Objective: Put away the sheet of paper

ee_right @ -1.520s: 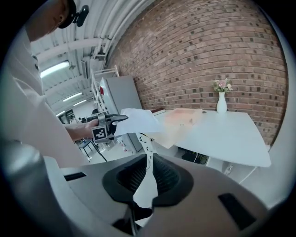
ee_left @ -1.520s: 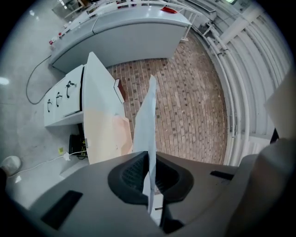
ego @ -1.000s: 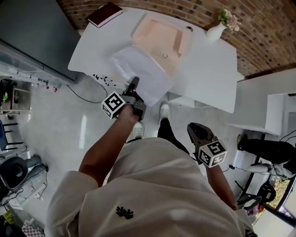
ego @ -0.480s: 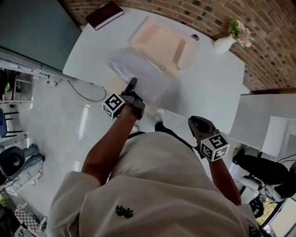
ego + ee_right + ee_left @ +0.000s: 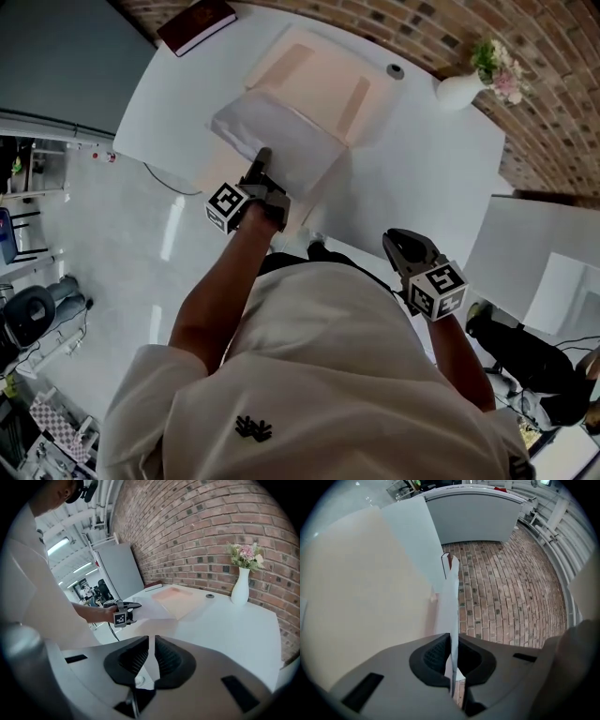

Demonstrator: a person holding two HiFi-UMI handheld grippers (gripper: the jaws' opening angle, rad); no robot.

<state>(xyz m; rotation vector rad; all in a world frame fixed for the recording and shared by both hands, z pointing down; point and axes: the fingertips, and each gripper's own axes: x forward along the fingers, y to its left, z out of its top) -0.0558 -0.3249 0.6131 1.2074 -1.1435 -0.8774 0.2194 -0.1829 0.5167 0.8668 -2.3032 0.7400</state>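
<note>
Half done at most, by the look of it. A white tabletop (image 5: 422, 159) fills the upper part of the head view, and an open peach folder (image 5: 319, 75) lies on it at upper centre. The sheet of paper (image 5: 281, 141) is lifted off the tabletop, just below the folder in the frame, with its far edge over the folder's near edge.

The left tongs (image 5: 261, 159) are clamped on the sheet's near edge; the left gripper view shows the paper edge-on between the pads. The right tongs (image 5: 398, 242) hang at lower right by the person's side — jaws nearly together, nothing between them.

What seems left is to carry the sheet fully into the folder and let go.

Compared with a second ago, the person has stepped in. The sheet and left tongs sit higher in the frame and reach further over the folder — the right tongs have barely shifted.
</note>
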